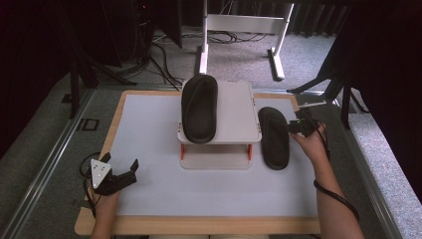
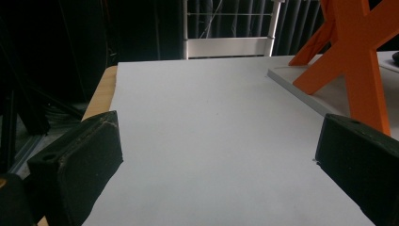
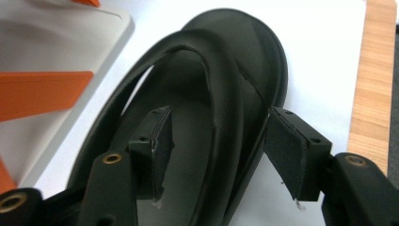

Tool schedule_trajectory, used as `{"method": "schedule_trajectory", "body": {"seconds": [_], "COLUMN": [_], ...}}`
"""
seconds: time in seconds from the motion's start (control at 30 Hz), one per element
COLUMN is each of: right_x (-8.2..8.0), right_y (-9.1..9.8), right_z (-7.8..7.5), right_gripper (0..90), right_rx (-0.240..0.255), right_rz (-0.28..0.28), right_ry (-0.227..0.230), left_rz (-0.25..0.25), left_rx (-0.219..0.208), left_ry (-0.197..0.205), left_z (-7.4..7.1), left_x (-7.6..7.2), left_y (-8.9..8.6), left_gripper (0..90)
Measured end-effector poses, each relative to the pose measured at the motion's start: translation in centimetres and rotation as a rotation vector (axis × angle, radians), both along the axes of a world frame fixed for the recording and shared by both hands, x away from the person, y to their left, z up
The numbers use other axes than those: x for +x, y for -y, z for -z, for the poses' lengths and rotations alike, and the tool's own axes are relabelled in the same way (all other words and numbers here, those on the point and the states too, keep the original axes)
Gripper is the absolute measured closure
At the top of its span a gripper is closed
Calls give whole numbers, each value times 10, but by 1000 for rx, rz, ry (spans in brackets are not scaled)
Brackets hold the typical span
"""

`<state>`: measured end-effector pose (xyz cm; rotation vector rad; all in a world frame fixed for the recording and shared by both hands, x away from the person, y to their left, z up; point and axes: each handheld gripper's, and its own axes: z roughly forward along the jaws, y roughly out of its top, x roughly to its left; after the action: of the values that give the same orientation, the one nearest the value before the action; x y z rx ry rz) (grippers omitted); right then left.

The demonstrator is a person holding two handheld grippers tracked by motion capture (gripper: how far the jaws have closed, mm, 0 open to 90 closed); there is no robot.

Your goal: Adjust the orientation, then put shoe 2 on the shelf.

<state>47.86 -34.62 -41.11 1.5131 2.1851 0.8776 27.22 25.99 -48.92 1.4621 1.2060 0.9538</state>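
So the right tongs [image 1: 294, 126] are at the far right of the worktop [image 1: 149, 189], right up against the black flip-flop [image 1: 274, 138] that lies flat on the white mat there, just to the right of the little shelf stand [image 1: 234, 112]. The sandal's long axis runs near-to-far, roughly parallel to the stand's side edge. I can't tell from above which end is the toe.

In the right gripper view the tongs [image 3: 216, 141] straddle one arm of the flip-flop's [image 3: 235, 56] strap [image 3: 221, 108]: one pad sits inside over the footbed, the other outside the sole's edge. They're about half spread, and I can't say for sure the pads are actually pressing on the strap or rim yet; there looks to be a sliver of gap on each side.

A second black flip-flop [image 1: 199, 107] lies on top of the shelf stand, on its left half, also lengthwise near-to-far, so the two sandals lie pretty much parallel with a strip of white shelf top between them. The stand has orange legs [image 2: 353, 70], which show up big in the left gripper view.

The left tongs [image 1: 119, 172] sit at the near left corner of the worktop, spread wide with nothing between them, well apart from both sandals. In the left gripper view they [image 2: 211, 165] just look along bare white mat.
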Motion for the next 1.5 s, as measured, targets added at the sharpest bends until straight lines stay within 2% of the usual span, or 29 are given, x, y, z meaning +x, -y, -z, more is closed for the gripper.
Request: {"method": "schedule_trajectory", "body": {"seconds": [0.2,0.37,0.4,0.47,0.63,0.7,0.8,1.0,1.13,1.33,1.5], "right_x": [10,18,19,21,28,30,32,33,32,28,25], "right_y": [-1,-4,-4,-6,-11,-11,-11,-13,-12,-10,-8], "right_z": [3,5,6,6,11,14,14,11,6,-6,-16], "right_gripper": [475,559,611,635,655,694,716,731,732,737,740], "right_rx": [-17,-48,-63,-69,-78,-76,-66,-81,-97,-68,-67], "right_rz": [15,22,29,15,11,21,40,56,66,95,118], "right_ry": [-33,-72,-79,-87,-167,-211,-232,-264,-256,-280,-280], "left_rz": [0,-2,-3,-2,-2,-3,-6,-8,-8,-10,-4], "left_rx": [1,5,8,15,14,14,16,15,14,8,2], "left_ry": [0,-3,-4,-3,-4,-5,-4,-4,-3,-5,-1], "left_z": [0,0,0,0,0,0,0,0,0,0,0], "left_x": [0,0,0,0,0,0,0,0,0,0,0], "left_y": [0,1,1,1,1,1,2,2,1,1,1], "left_gripper": [7,8,8,8,8,8,8,8,8,8,8]}}
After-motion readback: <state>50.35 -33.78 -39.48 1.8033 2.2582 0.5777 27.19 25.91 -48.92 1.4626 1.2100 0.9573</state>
